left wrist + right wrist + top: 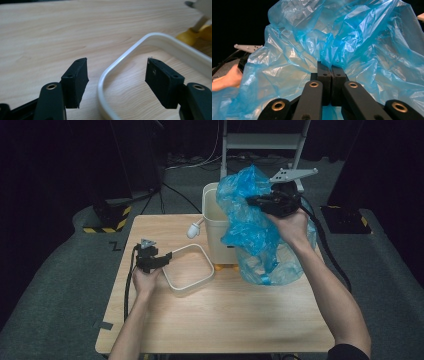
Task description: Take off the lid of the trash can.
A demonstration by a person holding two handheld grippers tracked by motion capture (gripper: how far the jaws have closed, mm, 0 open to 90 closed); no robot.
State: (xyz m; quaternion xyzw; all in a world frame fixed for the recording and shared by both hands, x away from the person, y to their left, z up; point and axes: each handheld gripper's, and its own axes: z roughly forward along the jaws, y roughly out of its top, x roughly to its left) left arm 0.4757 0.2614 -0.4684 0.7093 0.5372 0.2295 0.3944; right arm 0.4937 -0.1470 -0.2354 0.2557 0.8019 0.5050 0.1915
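Right gripper [255, 200] held high over the table's [225, 320] far right part, jaws pinched tight on a fold of the blue plastic bag [260, 237], which drapes down beside the white bin [215, 220] near the far edge. Right gripper view gives the pinch close up [331, 72], film bunched between the pads. Left gripper [167, 256] near the left edge; high view shows it at the white rim frame [187, 270]. Left gripper view shows jaws well apart, straddling the frame's corner [110, 72], gripping nothing.
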